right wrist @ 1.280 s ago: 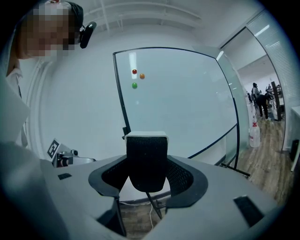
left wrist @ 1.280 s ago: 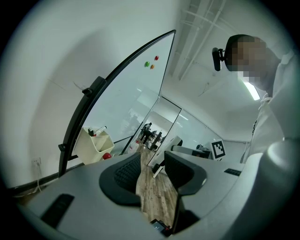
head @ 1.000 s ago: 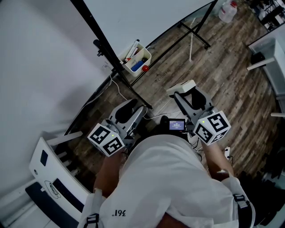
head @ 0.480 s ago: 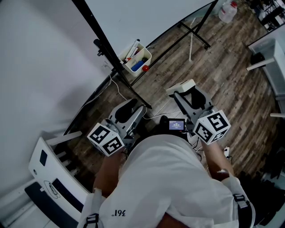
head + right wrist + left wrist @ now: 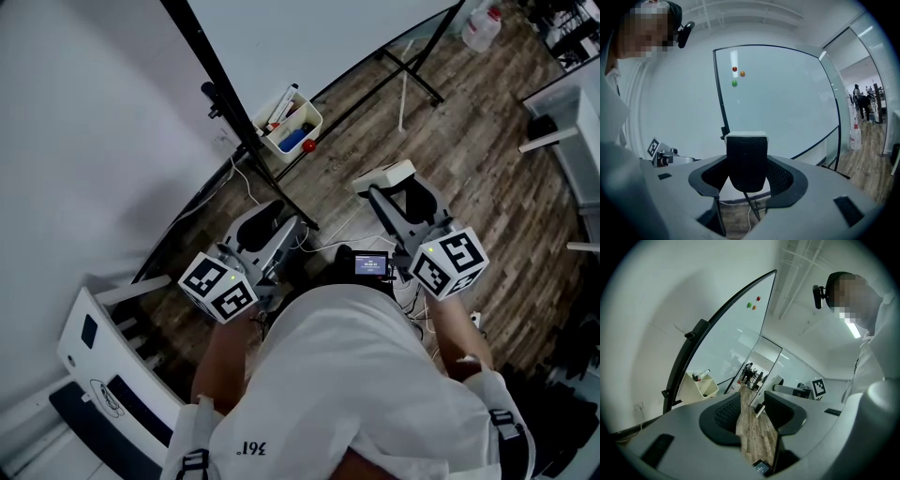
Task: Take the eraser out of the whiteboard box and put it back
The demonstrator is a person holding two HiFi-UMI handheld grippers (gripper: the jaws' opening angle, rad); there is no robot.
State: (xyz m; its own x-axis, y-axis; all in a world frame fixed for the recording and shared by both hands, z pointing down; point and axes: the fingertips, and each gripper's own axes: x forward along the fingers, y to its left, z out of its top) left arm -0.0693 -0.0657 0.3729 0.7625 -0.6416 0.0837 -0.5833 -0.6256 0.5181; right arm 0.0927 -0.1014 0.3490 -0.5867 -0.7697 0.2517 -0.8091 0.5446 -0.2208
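Between the right gripper (image 5: 748,174) jaws: clamps the eraser (image 5: 746,154), well clear of the whiteboard box (image 5: 281,142).
Squeezes the black felt block from both sides, white back turned toward the whiteboard (image 5: 783,103) and its three magnets (image 5: 734,69). Reaches forward from the body, marker cube nearest the person, jaws aimed at the board. Holds the left gripper (image 5: 752,411) alongside, jaws apart with only wooden floor (image 5: 469,150) between them, angled toward the box. Hangs that box on the board's black frame, markers standing inside.
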